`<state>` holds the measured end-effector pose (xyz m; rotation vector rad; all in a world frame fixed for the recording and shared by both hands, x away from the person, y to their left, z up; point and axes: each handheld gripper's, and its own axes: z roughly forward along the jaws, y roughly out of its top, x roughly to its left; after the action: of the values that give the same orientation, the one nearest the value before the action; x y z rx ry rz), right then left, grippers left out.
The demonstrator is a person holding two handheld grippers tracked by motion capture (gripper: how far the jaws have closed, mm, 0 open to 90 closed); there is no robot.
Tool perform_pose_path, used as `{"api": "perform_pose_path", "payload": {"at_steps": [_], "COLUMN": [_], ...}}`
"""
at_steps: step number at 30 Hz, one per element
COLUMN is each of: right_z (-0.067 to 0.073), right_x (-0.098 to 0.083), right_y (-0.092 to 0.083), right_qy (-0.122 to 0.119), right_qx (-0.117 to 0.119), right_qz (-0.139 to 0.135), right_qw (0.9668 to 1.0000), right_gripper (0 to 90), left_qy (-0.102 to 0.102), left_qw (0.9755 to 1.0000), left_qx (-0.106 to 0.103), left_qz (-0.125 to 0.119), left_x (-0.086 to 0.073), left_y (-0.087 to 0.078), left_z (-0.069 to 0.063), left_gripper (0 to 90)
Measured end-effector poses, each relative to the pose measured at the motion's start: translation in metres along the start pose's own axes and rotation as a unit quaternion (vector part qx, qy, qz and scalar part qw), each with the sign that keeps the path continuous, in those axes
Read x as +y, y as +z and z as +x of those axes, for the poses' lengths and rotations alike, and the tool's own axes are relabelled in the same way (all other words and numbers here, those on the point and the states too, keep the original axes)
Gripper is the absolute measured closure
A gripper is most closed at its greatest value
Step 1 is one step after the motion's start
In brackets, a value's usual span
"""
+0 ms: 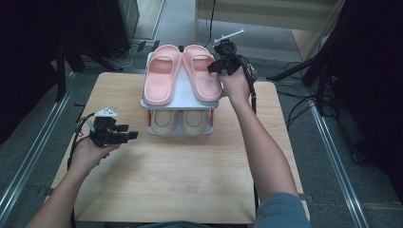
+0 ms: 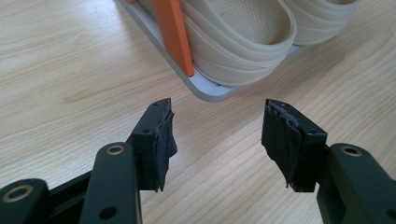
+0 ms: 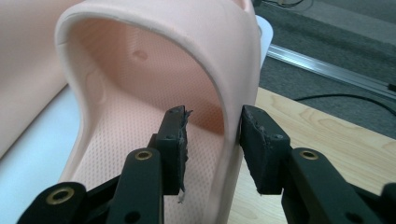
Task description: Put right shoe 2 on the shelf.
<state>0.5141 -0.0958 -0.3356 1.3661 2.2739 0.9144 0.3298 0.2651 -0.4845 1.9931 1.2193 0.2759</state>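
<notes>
On the two-tier rack (image 1: 181, 99) at the counter's far edge, the right gripper (image 3: 212, 133) straddles the right pink slipper's (image 1: 202, 71) strap, jaws nearly pinching it, likely to lift or adjust it. The left gripper (image 1: 124, 137) waits released near the counter's left edge, facing the beige slippers (image 2: 243, 35) below.

The beige slippers (image 1: 179, 121) sit mostly hidden under the rack's top shelf (image 1: 183, 99). The right gripper (image 3: 212, 128) straddles the pink slipper's strap (image 3: 233, 70) (contact unclear); that slipper runs off at 12 o'clock.
</notes>
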Motion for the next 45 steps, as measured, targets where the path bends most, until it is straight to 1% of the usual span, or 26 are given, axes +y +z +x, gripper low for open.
{"api": "perform_pose_path", "payload": {"at_steps": [3, 5, 7, 9, 12, 15, 18, 21, 23, 25, 27, 29, 32, 35, 37, 38, 39, 40, 42, 45], "right_z": [0.001, 0.003, 0.006, 0.009, 0.014, 0.020, 0.026, 0.031, 0.031, 0.031, 0.032, 0.033, 0.032, 0.031, 0.030, 0.029, 0.029, 0.028, 0.028, 0.028], "right_x": [-0.004, -0.007, -0.009, -0.011, -0.013, -0.014, -0.015, -0.016, -0.017, -0.018, -0.020, -0.022, -0.024, -0.025, -0.026, -0.027, -0.027, -0.028, -0.029, -0.029], "right_y": [-0.003, -0.004, -0.005, -0.006, -0.009, -0.011, -0.014, -0.014, -0.014, -0.014, -0.016, -0.016, -0.016, -0.018, -0.021, -0.021, -0.022, -0.023, -0.022, -0.020], "right_qy": [0.007, 0.006, 0.003, -0.003, -0.018, -0.025, -0.029, -0.035, -0.035, -0.033, -0.026, -0.035, -0.028, -0.028, -0.027, -0.029, -0.025, -0.025, -0.027, -0.024], "right_qx": [0.016, 0.025, 0.032, 0.034, 0.027, 0.030, 0.038, 0.038, 0.037, 0.041, 0.044, 0.041, 0.048, 0.051, 0.053, 0.056, 0.057, 0.060, 0.060, 0.056], "right_qz": [-0.003, -0.007, -0.005, -0.008, -0.015, -0.014, -0.018, -0.020, -0.022, -0.025, -0.027, -0.032, -0.032, -0.038, -0.043, -0.045, -0.044, -0.044, -0.044, -0.044], "right_qw": [0.9998, 0.9996, 0.9995, 0.9994, 0.9994, 0.9992, 0.9987, 0.9985, 0.9985, 0.9983, 0.9983, 0.9981, 0.9979, 0.9976, 0.9973, 0.9970, 0.9971, 0.9969, 0.9969, 0.9972], "right_gripper": [61.1, 61.0, 61.1, 61.1, 60.8, 60.9, 60.3, 59.2, 58.6, 58.1, 57.8, 57.3, 56.6, 56.8, 58.0, 59.7, 63.3, 63.9, 67.2, 67.3], "left_qy": [0.001, 0.000, 0.001, -0.001, 0.000, 0.002, 0.002, 0.002, 0.002, 0.002, 0.001, -0.001, 0.001, 0.002, 0.000, 0.000, 0.001, 0.001, 0.004, 0.006], "left_qw": [1.0000, 1.0000, 1.0000, 1.0000, 1.0000, 1.0000, 1.0000, 1.0000, 1.0000, 1.0000, 1.0000, 1.0000, 1.0000, 1.0000, 1.0000, 1.0000, 1.0000, 1.0000, 1.0000, 1.0000], "left_qx": [0.000, 0.000, 0.000, 0.001, 0.001, 0.000, 0.000, 0.001, 0.001, 0.001, 0.000, 0.001, 0.000, 0.002, 0.000, 0.000, 0.000, -0.001, 0.000, -0.001], "left_qz": [0.002, 0.002, 0.003, 0.002, 0.002, 0.003, 0.004, 0.004, 0.003, 0.002, 0.001, 0.000, 0.000, -0.002, -0.003, -0.002, 0.000, 0.000, 0.002, 0.004], "left_x": [0.000, 0.000, 0.000, 0.000, 0.000, 0.000, 0.000, 0.000, 0.000, 0.000, 0.001, 0.001, 0.002, 0.005, 0.006, 0.007, 0.007, 0.008, 0.009, 0.010], "left_y": [0.000, 0.000, 0.000, 0.000, 0.000, 0.001, 0.001, 0.001, 0.001, 0.001, 0.001, 0.002, 0.002, 0.001, 0.001, 0.001, 0.001, 0.002, 0.003, 0.004], "left_z": [0.000, 0.000, 0.001, 0.000, 0.000, 0.001, 0.000, 0.000, 0.000, -0.001, 0.000, 0.000, 0.000, -0.001, -0.001, -0.001, -0.001, -0.001, -0.002, -0.003], "left_gripper": [43.4, 43.4, 43.4, 43.4, 43.4, 43.4, 43.4, 43.4, 43.4, 43.4, 43.4, 43.4, 43.6, 44.1, 45.5, 46.1, 46.4, 46.5, 46.8, 46.8]}}
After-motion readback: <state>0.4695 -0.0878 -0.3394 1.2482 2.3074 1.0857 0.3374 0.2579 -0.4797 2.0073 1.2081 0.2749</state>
